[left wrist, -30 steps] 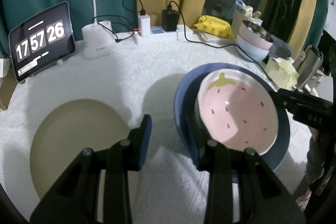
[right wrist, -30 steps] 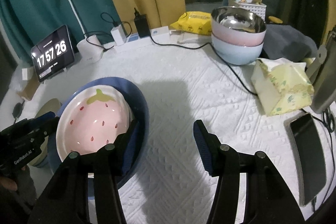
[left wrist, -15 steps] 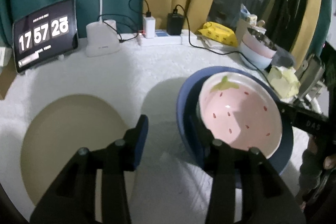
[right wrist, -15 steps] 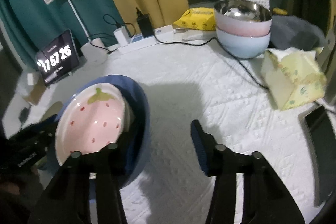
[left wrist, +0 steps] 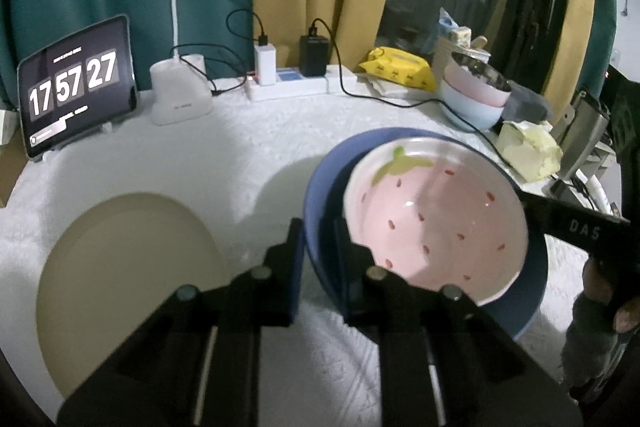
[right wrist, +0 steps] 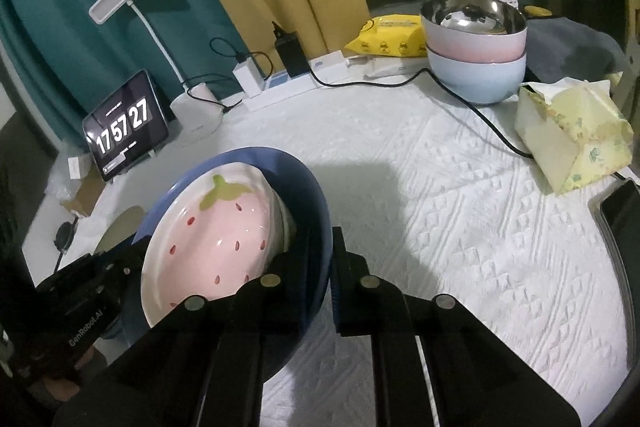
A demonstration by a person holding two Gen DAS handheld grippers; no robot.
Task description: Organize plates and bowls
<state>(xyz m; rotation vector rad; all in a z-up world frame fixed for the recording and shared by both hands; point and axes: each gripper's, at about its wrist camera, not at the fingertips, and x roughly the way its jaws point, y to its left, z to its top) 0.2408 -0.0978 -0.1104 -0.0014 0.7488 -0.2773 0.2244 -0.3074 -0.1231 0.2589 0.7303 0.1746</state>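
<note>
Both my grippers have just been closing: left gripper [left wrist: 318, 239] and right gripper [right wrist: 324, 259] now clamp opposite rims of the blue plate [left wrist: 320, 195] carrying the strawberry bowl [left wrist: 436, 223].

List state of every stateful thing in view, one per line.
left gripper: shut on blue bowl's rim
right gripper: shut on blue bowl's opposite rim
blue bowl: gripped on both sides
strawberry bowl: nested in blue bowl
beige plate: flat on table
tablet clock: on
</note>
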